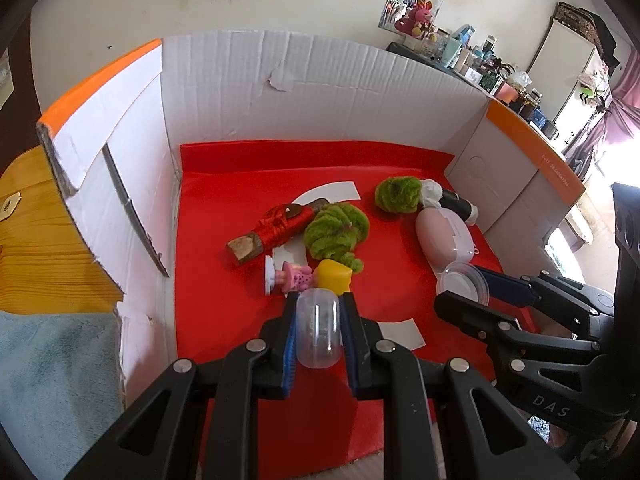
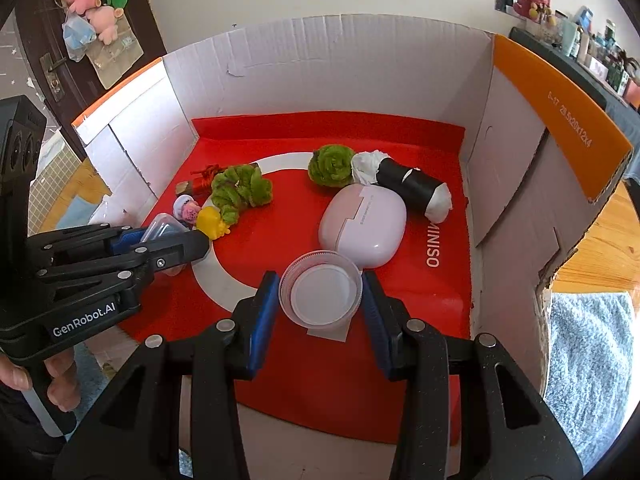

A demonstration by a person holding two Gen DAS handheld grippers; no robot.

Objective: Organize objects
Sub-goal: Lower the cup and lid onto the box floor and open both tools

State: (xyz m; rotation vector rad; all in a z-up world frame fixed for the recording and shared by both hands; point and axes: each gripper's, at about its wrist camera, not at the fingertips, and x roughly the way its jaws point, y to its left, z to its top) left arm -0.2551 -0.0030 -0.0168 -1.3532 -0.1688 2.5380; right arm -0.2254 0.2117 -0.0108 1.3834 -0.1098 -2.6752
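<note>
My left gripper is shut on a clear domed capsule half, held above the red mat. Just beyond it lie a small pink figure and a yellow piece. My right gripper is shut on a clear round capsule half with a white bottom, its blue pads pressing both sides. The pink case lies right behind it. Each gripper shows in the other's view: the right gripper at the right, the left gripper at the left.
A white cardboard box with orange flaps walls the mat on three sides. On the mat lie two green fuzzy bundles, a red-wrapped wooden stick and a black roll with white ends. A hand grips the left handle.
</note>
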